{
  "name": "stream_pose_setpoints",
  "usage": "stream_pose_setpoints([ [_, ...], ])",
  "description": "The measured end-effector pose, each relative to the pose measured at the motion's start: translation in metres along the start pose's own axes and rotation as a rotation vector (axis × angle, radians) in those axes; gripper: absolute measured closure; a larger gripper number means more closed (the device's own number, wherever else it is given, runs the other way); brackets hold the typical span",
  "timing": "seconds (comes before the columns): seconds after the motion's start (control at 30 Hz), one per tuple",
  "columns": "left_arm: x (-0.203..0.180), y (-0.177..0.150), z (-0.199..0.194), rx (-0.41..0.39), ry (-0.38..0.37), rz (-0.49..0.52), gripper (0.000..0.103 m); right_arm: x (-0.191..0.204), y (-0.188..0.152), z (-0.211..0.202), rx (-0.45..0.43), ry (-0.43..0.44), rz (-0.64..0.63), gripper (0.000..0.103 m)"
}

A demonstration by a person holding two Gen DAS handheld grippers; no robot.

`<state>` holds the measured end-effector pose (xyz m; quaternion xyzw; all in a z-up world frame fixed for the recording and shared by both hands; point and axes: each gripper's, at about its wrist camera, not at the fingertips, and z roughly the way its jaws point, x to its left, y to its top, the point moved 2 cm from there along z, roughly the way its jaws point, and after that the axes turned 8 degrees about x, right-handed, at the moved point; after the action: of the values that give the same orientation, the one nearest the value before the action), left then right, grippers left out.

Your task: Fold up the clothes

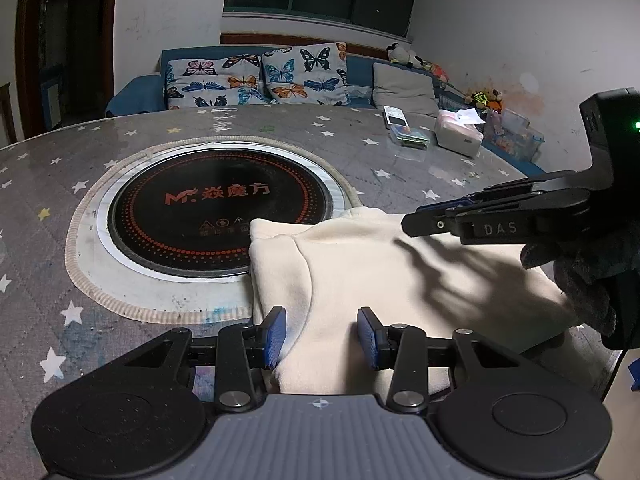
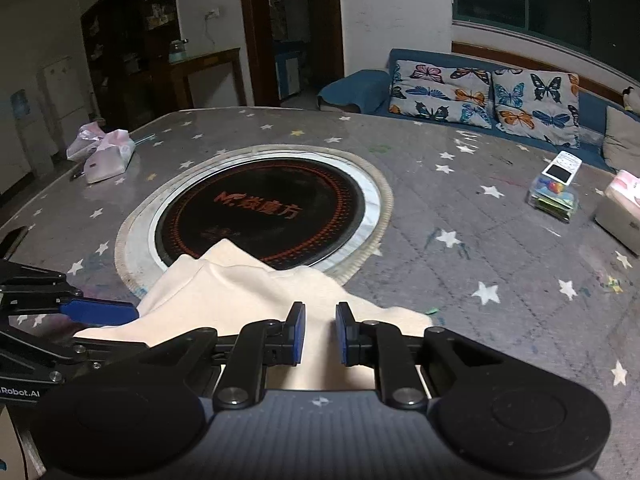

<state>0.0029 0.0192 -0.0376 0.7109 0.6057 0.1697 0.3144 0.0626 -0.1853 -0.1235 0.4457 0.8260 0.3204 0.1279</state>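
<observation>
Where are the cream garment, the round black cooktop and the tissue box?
cream garment (image 1: 360, 264), left wrist view, its flat middle.
round black cooktop (image 2: 260, 208), right wrist view, its glass centre.
tissue box (image 1: 458, 136), left wrist view, its white side.

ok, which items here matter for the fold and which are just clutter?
Job:
cream garment
left gripper, open
right gripper, open

Clutter:
induction hob
tissue box
remote
clear plastic box
pink bags

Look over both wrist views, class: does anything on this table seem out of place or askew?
Yes: the cream garment lies skewed, one corner overlapping the black induction cooktop set into the table, an odd spot for cloth.
</observation>
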Motion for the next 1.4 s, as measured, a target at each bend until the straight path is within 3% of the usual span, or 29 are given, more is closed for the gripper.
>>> stream_pose_setpoints([
  [0.73,0.011,0.003,-0.002,0.002,0.038,-0.04,0.06,0.015,0.016,0.029,0.022,0.0,-0.021,0.086],
  [0.97,0.016,0.007,-0.005,-0.016,0.048,-0.056,0.06,0.026,0.018,0.013,-0.008,0.013,-0.053,0.086],
  [1.4,0.022,0.003,0.0,-0.008,0.051,-0.064,0.059,0.072,-0.011,-0.04,-0.029,0.078,-0.208,0.082],
])
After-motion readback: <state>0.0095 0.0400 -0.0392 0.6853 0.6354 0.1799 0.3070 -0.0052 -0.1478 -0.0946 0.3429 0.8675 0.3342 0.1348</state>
